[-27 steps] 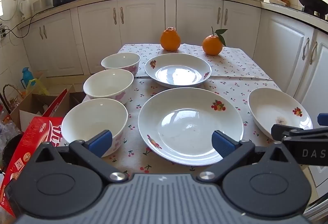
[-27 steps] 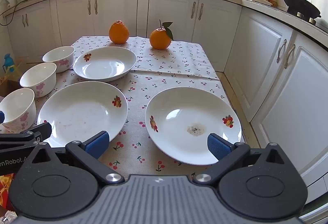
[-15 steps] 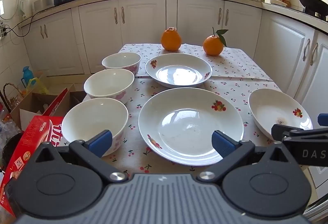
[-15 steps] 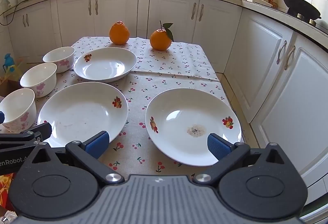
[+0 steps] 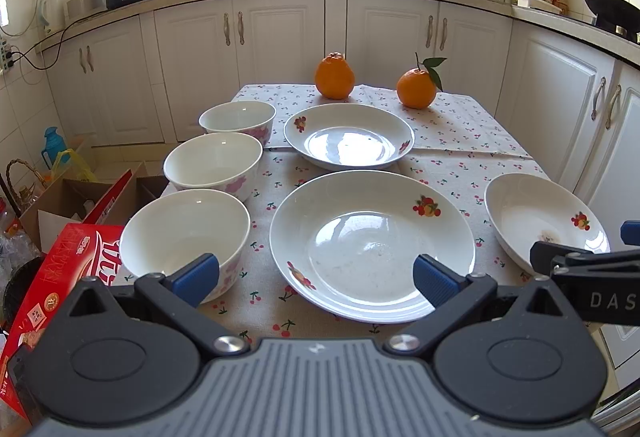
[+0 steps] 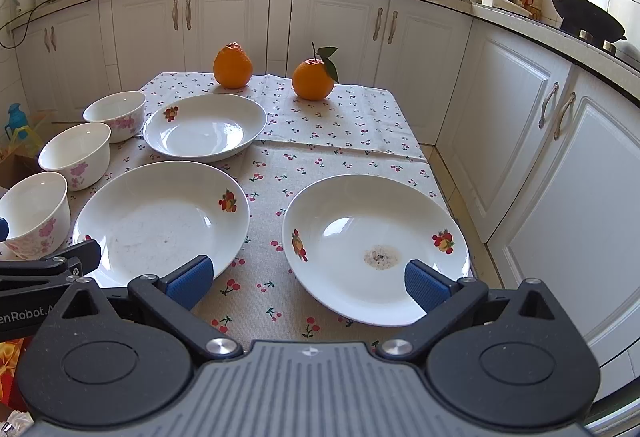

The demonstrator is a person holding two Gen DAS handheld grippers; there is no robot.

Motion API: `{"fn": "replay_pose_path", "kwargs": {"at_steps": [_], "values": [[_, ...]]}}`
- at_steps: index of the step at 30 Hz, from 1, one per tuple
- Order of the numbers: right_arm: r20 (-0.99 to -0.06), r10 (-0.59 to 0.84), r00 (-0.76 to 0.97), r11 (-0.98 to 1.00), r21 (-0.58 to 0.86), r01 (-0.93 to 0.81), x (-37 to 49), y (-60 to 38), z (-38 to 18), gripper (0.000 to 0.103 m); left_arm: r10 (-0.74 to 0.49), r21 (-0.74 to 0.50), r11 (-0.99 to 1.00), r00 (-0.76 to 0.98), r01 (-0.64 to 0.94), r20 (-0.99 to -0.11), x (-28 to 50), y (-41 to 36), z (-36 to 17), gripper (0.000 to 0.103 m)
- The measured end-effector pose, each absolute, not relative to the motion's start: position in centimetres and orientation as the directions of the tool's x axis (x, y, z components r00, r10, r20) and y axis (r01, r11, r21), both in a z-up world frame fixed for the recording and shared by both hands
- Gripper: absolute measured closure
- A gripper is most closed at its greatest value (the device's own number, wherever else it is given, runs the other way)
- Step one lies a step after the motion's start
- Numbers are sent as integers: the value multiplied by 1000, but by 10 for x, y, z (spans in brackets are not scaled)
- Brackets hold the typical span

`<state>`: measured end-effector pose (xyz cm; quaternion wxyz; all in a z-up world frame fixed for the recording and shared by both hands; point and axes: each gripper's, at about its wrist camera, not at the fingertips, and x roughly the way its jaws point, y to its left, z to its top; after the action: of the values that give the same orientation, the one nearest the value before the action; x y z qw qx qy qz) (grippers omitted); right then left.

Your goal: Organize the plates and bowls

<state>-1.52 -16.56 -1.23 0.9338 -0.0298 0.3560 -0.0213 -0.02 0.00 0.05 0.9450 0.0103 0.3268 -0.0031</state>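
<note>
Three white bowls with pink flowers stand in a row on the table's left: near [image 5: 184, 233], middle [image 5: 214, 165], far [image 5: 238, 119]. Three white plates with fruit prints lie beside them: a big near one [image 5: 372, 243], a far one [image 5: 348, 135], and a right one [image 6: 376, 245] with a grey smudge. My left gripper [image 5: 316, 279] is open and empty at the near edge, between the near bowl and the big plate. My right gripper [image 6: 308, 283] is open and empty, just before the right plate.
Two oranges [image 5: 334, 75] [image 5: 416, 87] sit at the far end of the cherry-print tablecloth [image 5: 460, 125]. A red carton [image 5: 60, 277] and cardboard boxes stand on the floor at left. White cabinets [image 6: 520, 117] run behind and along the right.
</note>
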Motion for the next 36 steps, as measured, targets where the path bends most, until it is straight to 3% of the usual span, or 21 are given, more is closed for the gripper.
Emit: {"fn": "replay_pose_path", "kwargs": {"at_steps": [36], "values": [[-657,-62,751,997,-80,13,-16,-165,-11,0,4,15,1000,787,7,-617,0,0,0,1]]}}
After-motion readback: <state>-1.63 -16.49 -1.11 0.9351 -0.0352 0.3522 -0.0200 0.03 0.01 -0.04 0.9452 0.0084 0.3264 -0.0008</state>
